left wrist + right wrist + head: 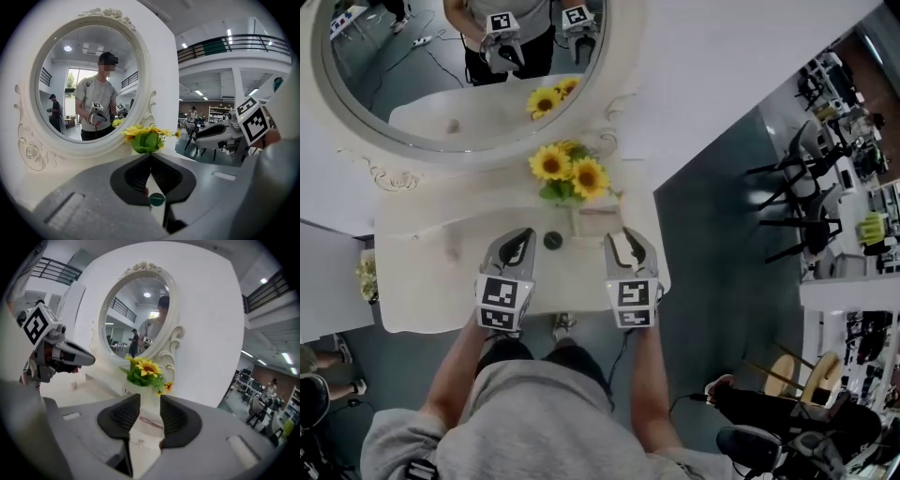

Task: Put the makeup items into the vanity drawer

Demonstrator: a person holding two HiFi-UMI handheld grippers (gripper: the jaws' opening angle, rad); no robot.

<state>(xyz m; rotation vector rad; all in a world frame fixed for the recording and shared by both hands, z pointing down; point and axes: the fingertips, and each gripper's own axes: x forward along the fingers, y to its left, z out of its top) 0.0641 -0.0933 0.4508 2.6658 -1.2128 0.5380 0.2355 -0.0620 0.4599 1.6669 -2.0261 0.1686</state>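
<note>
A small dark round makeup item (552,240) lies on the white vanity top (422,281), between my two grippers. My left gripper (518,246) hovers just left of it with its fingertips touching. In the left gripper view the item's green cap (156,199) shows in the gap under the shut jaws of my left gripper (150,159). A pale box with a pink strip (598,222) stands by the vase. My right gripper (624,246) is open just short of that box (151,422), whose top shows between the spread jaws of my right gripper (150,404). I cannot see any drawer.
A bunch of sunflowers in a white vase (569,175) stands at the back of the vanity under the oval mirror (469,56). A small pale object (453,251) lies on the left of the top. Black chairs (797,202) stand on the floor to the right.
</note>
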